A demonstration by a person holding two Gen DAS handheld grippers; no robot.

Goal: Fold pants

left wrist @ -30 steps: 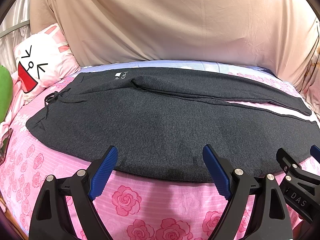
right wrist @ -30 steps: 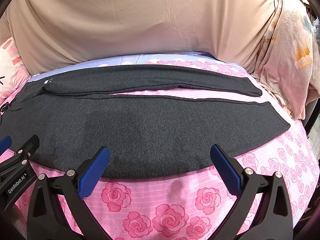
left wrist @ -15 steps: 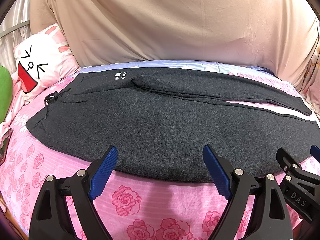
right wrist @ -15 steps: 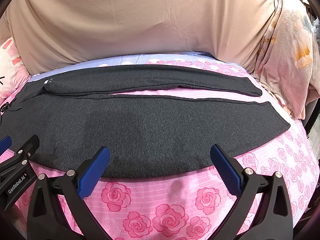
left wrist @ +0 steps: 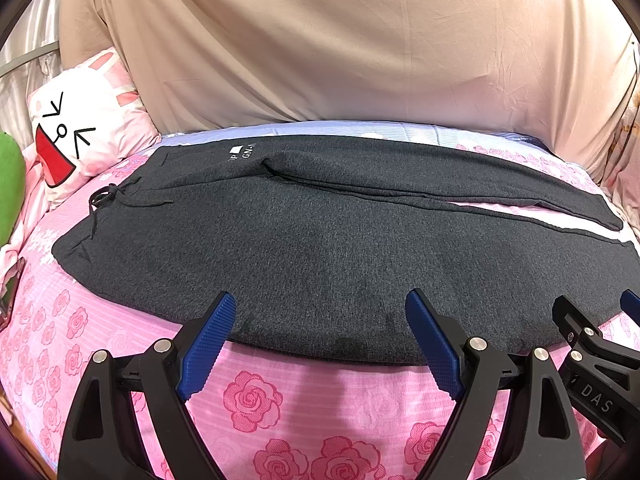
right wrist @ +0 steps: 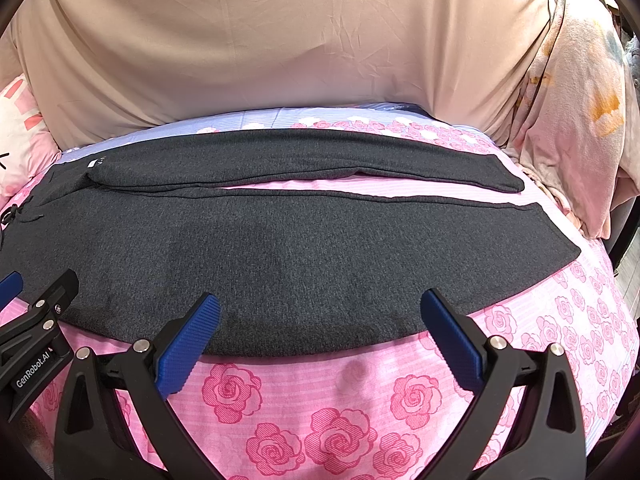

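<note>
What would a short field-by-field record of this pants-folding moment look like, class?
garment: dark grey pants, spread flat, unfolded, legs apart
waistband: at the left, drawstring lying loose
surface: pink rose bedsheet
left claw: open, empty, at the near edge of the pants
right claw: open, empty, at the near edge
nearby: cartoon-face pillow

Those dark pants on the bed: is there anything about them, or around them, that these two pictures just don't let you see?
- Pants: the white label print is too small to read in full, left wrist view.
- Waistband end: cut off by the left edge, right wrist view.
- Near hem: partly covered by the left gripper and right gripper fingers.
- Green object: cut off by the edge, left wrist view.
</note>
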